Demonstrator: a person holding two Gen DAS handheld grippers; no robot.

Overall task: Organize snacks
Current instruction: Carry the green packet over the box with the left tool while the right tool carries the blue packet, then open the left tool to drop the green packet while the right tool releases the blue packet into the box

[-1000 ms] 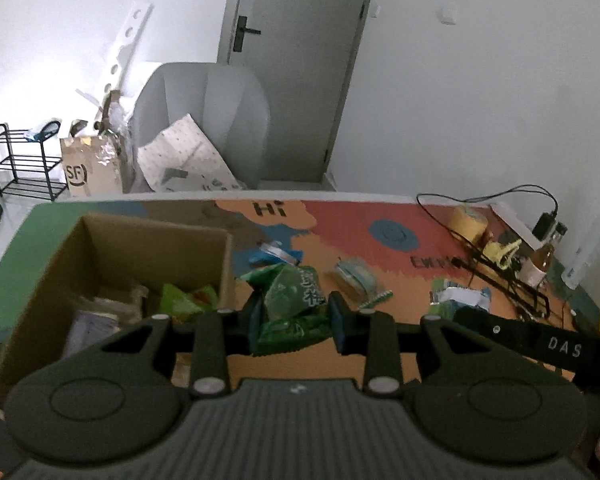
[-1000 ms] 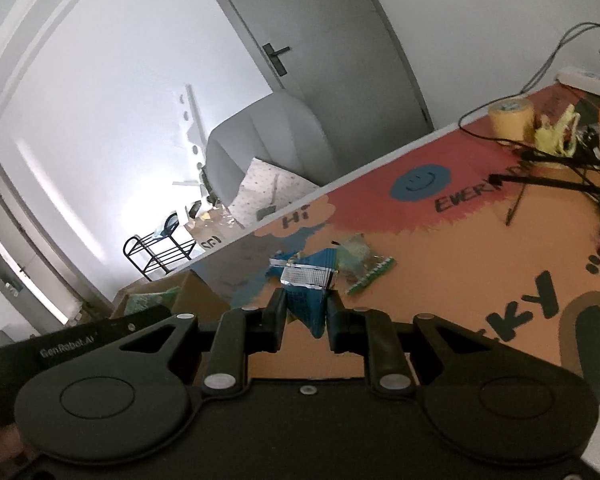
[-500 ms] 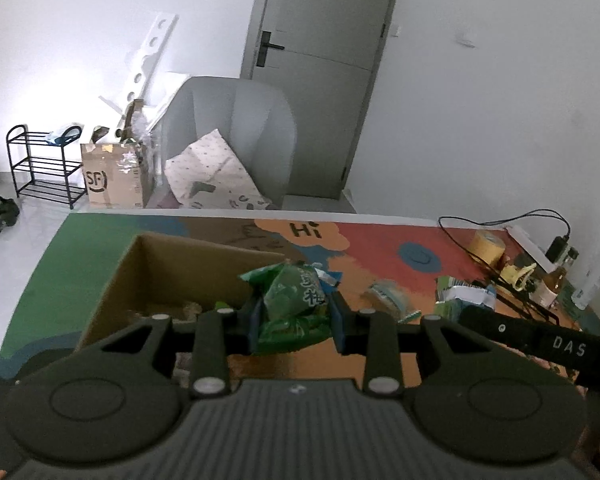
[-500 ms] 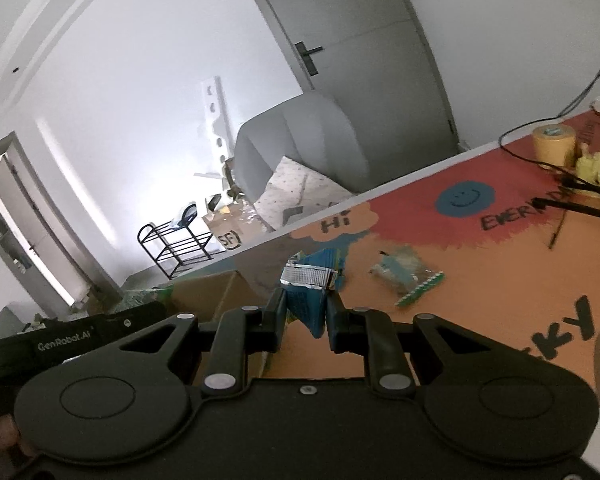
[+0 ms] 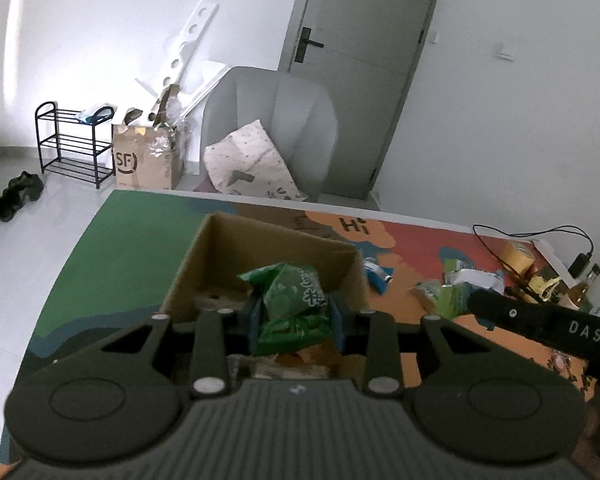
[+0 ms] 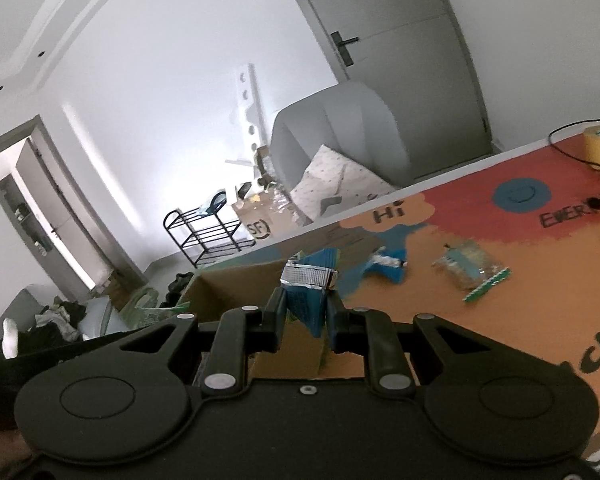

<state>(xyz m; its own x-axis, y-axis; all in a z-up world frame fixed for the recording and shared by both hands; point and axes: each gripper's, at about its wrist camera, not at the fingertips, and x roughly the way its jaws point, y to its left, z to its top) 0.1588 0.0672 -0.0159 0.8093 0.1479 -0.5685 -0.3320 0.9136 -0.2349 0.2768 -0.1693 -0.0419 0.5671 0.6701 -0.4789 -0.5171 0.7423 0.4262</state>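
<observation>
In the left wrist view, "Hi" is printed on the table mat (image 5: 140,232) near its far edge, "SF" marks a floor carton (image 5: 144,160), and "DAS" runs along the right gripper's body. The left gripper (image 5: 296,316), angled downward, clamps a green snack bag (image 5: 294,300) over the open cardboard box (image 5: 204,256).

In the right wrist view, "EVER" is legible on the mat. The right gripper (image 6: 306,316), tilted, pinches a blue snack packet (image 6: 308,292) narrowly by the box's near corner.
</observation>
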